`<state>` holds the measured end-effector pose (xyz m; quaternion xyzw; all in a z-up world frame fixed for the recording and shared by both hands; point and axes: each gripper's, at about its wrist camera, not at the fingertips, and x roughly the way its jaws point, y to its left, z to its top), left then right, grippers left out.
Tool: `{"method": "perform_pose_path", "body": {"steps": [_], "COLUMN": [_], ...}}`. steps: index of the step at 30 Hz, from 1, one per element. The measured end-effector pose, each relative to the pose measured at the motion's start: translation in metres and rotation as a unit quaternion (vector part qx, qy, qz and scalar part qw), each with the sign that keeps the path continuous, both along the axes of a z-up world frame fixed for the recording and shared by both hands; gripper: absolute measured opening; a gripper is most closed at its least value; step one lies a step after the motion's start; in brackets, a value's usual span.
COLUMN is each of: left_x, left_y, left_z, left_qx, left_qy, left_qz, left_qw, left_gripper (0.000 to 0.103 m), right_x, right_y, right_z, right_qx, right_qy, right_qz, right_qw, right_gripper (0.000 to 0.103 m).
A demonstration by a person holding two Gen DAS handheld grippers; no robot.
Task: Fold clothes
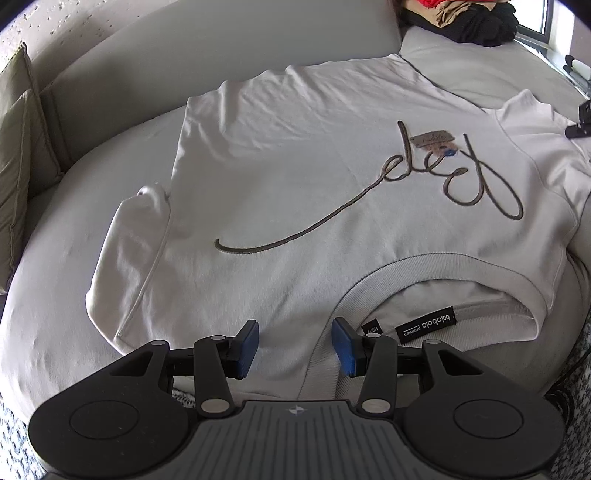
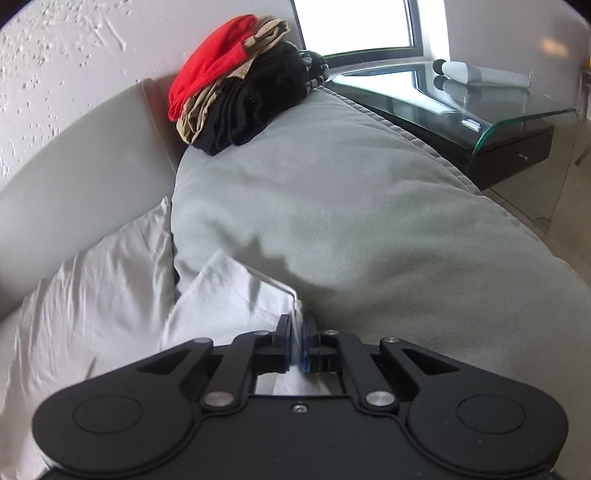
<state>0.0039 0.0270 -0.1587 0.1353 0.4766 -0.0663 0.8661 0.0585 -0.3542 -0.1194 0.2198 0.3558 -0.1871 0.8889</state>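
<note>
A white T-shirt (image 1: 314, 177) with dark script lettering lies flat, front up, on a grey sofa cushion (image 1: 48, 266); its ribbed collar (image 1: 406, 273) is near me and one short sleeve (image 1: 125, 251) lies to the left. My left gripper (image 1: 295, 345) is open and empty, hovering just above the shoulder beside the collar. My right gripper (image 2: 296, 341) is shut on a fold of the white shirt fabric (image 2: 229, 299), at the edge of the grey cushion (image 2: 369, 206). Part of the right gripper shows at the far right edge of the left wrist view (image 1: 581, 122).
A pile of red, tan and black clothes (image 2: 240, 85) sits at the cushion's back corner, also seen in the left wrist view (image 1: 469, 18). A glass-topped dark side table (image 2: 498, 118) stands beyond by the window. An olive pillow (image 1: 14, 155) leans at the left.
</note>
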Motion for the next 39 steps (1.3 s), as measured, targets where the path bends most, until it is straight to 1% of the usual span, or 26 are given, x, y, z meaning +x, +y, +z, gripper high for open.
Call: {"method": "perform_pose_path", "body": {"steps": [3,6,8,10,11,12,14,16,17,18,21,23,24,25,26,28,30,31,32,33,34,35,36,37,38,39], "left_x": [0.001,-0.002,-0.005,-0.008,-0.009,-0.009,-0.011,-0.012,-0.014,-0.016,-0.027,-0.033,-0.034,-0.032,-0.029,-0.016,-0.002,0.002,0.002,-0.003,-0.014,-0.025,-0.034,-0.041,-0.048,-0.053], "left_y": [0.005,0.009,0.008,0.008,0.008,0.008,0.008,0.008,0.009,0.01,0.016,0.022,0.024,0.025,0.026,0.023,0.019,0.017,0.015,0.014,0.014,0.013,0.014,0.018,0.022,0.026], "left_z": [0.001,0.006,0.009,0.011,0.011,0.012,0.012,0.01,0.01,0.009,0.013,0.019,0.022,0.025,0.026,0.026,0.019,0.013,0.006,0.003,0.003,0.004,0.005,0.004,0.002,0.003], "left_qx": [-0.014,-0.03,-0.033,-0.035,-0.037,-0.038,-0.039,-0.033,-0.03,-0.029,-0.038,-0.043,-0.046,-0.05,-0.053,-0.059,-0.063,-0.06,-0.055,-0.051,-0.039,-0.027,-0.029,-0.036,-0.038,-0.037], "left_qy": [0.0,-0.002,-0.006,-0.008,-0.009,-0.009,-0.009,-0.003,0.002,0.005,0.013,-0.001,-0.009,-0.02,-0.027,-0.035,-0.03,-0.015,0.007,0.019,0.011,0.013,0.024,0.042,0.051,0.041], "left_qz": [0.004,0.01,0.01,0.008,0.008,0.007,0.005,0.001,-0.002,-0.006,-0.022,-0.024,-0.021,-0.015,-0.007,0.008,0.018,0.017,0.011,0.001,-0.015,-0.04,-0.059,-0.069,-0.07,-0.07], "left_qw": [0.9999,0.9995,0.9994,0.9993,0.9993,0.9992,0.9992,0.9995,0.9996,0.9996,0.9989,0.9988,0.9987,0.9985,0.9982,0.9976,0.9974,0.998,0.9984,0.9985,0.9991,0.9988,0.9976,0.9961,0.9955,0.996], "left_gripper": [0.045,0.044,0.043,0.043,0.043,0.043,0.043,0.043,0.043,0.043,0.043,0.043,0.043,0.043,0.042,0.041,0.036,0.03,0.028,0.028,0.026,0.026,0.026,0.028,0.027,0.026], "right_x": [-0.013,-0.024,-0.025,-0.017,-0.012,-0.007,-0.001,-0.004,-0.006,-0.011,-0.028,-0.039,-0.045,-0.048,-0.048,-0.04,-0.03,-0.025,-0.024,-0.029,-0.039,-0.051,-0.061,-0.069,-0.075,-0.079], "right_y": [0.004,0.018,0.033,0.05,0.06,0.07,0.087,0.099,0.105,0.102,0.091,0.084,0.081,0.08,0.081,0.088,0.1,0.106,0.116,0.121,0.126,0.13,0.131,0.13,0.126,0.127], "right_z": [0.017,0.032,0.032,0.021,0.015,0.009,-0.006,-0.02,-0.026,-0.022,-0.006,0.005,0.01,0.016,0.02,0.02,0.007,0.001,-0.009,-0.016,-0.017,-0.015,-0.012,-0.01,-0.011,-0.007], "right_qx": [0.021,0.025,0.042,0.076,0.083,0.082,0.057,-0.033,-0.08,-0.081,-0.072,-0.065,-0.062,-0.042,-0.013,0.041,0.064,0.074,0.078,0.077,0.059,0.035,0.024,0.035,0.059,0.063], "right_qy": [-0.029,-0.057,-0.037,0.012,0.036,0.059,0.11,0.181,0.216,0.214,0.195,0.182,0.176,0.146,0.117,0.088,0.092,0.095,0.119,0.145,0.145,0.147,0.157,0.178,0.201,0.188], "right_qz": [-0.007,0.016,0.078,0.153,0.185,0.219,0.255,0.266,0.27,0.265,0.247,0.235,0.229,0.235,0.242,0.246,0.254,0.257,0.266,0.275,0.289,0.305,0.31,0.307,0.306,0.306], "right_qw": [0.999,0.998,0.995,0.985,0.979,0.97,0.959,0.946,0.935,0.937,0.946,0.952,0.955,0.96,0.963,0.964,0.961,0.959,0.954,0.947,0.945,0.94,0.937,0.934,0.929,0.931], "right_gripper": [0.029,0.031,0.031,0.03,0.03,0.028,0.027,0.02,0.013,0.005,0.006,0.015,0.025,0.031,0.031,0.031,0.031,0.031,0.031,0.031,0.031,0.031,0.031,0.032,0.03,0.029]}}
